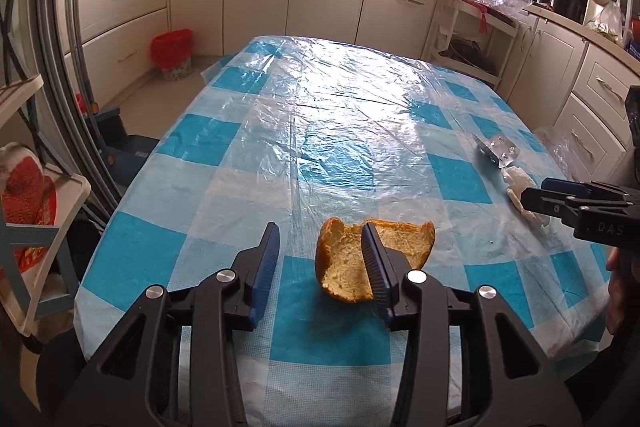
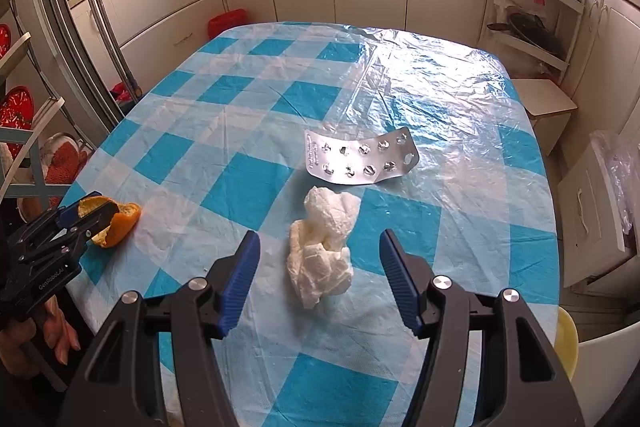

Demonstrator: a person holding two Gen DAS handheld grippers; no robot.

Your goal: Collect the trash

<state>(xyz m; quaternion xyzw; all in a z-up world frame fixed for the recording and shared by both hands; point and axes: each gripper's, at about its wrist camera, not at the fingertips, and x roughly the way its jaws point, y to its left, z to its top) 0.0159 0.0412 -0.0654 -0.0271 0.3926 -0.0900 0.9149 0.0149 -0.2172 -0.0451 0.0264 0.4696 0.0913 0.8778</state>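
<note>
Table (image 1: pixel 340 131) with blue-and-white check cloth under clear plastic sheet. Left gripper (image 1: pixel 322 247) sits at the near edge, jaws partly open, nothing clamped; orange peel (image 1: pixel 344 267) lies curled on the cloth with the right-hand finger (image 1: pixel 374 259) in front of or inside its hollow, contact unclear, left-hand finger well clear of it. In right wrist view the same peel (image 2: pixel 124 221) shows at near left with one finger of the left gripper (image 2: pixel 90 213) over it. Right gripper (image 2: pixel 318 251) jaws wide open, straddling crumpled white tissue (image 2: pixel 320 259), pads not touching it. Empty silver blister pack (image 2: pixel 360 159) just beyond the tissue, slightly bent, apart from it. Containers: red-lined trash bin (image 1: pixel 172 53) on the floor beyond the far left corner of the table, contents cannot be seen; yellow rim of a bowl or tub (image 2: pixel 568 339) at near right edge, inside not visible. Person's hand (image 2: pixel 60 331) holds the left gripper's handle.
</note>
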